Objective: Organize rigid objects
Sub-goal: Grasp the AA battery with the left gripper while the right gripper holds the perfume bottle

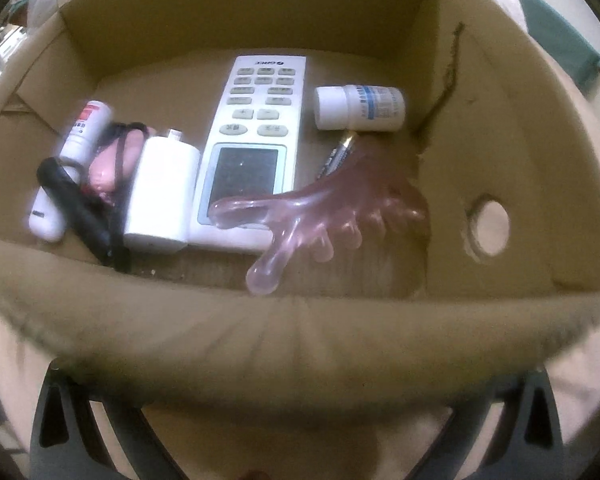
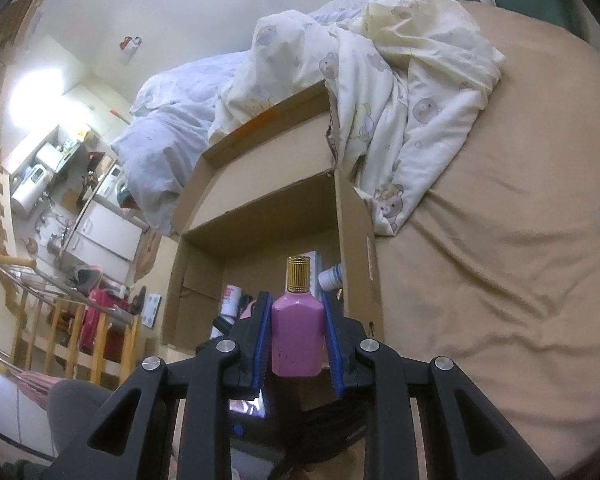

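Carrying a pink flat-sided glass bottle with a ribbed gold cap [image 2: 299, 320] toward the open brown cardboard box [image 2: 356, 240] on the tan-sheeted bed [image 2: 500, 260], the right gripper [image 2: 297, 332] is pinching the bottle upright, cap forward, between its blue pads; the jaws are standing narrow on the bottle's sides. Judging from this, the next move is lowering it past the near wall into the bare floor beside the white remote control [image 1: 252, 140] and the translucent pink hand-shaped massager [image 1: 320, 220]; the left gripper is angling steeply down over the box, its jaws' state being impossible to tell.
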